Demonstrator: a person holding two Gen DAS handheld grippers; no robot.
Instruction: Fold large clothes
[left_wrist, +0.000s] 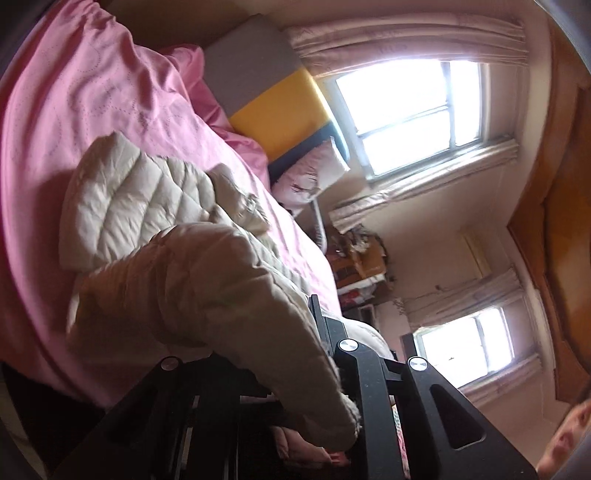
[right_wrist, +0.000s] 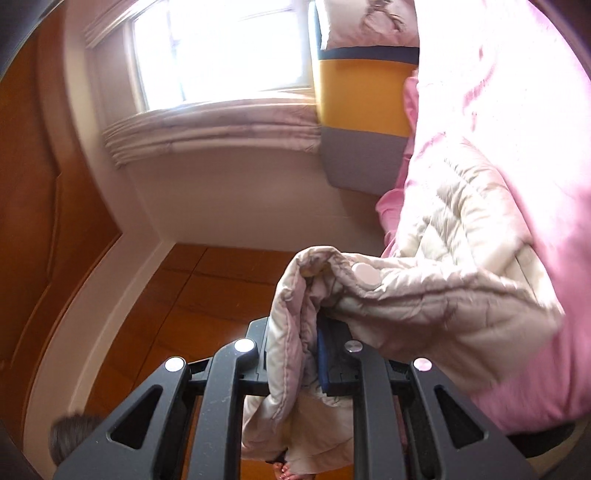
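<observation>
I'm in a home bedroom: bed w/ pink quilt (left_wrist: 92, 110) spread over it, padded headboard (left_wrist: 266, 92) in grey/yellow blocks at the far end, pillow (left_wrist: 314, 173) against it. Curtained windows (left_wrist: 410, 110) on the far wall, wood wardrobe panels (right_wrist: 44, 177) (orange-brown), cluttered shelf (left_wrist: 362, 266) beside the bed.

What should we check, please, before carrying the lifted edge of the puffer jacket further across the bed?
1. Right gripper clamped on puffer jacket: ok, fabric between fingers.
2. Left gripper clamped on the jacket: cannot tell, fabric hides one finger.
3. Rest of jacket lying on pink bedspread: ok.
4. Jacket flat: not ok, bunched.
5. Pillow apart from jacket: ok.
</observation>
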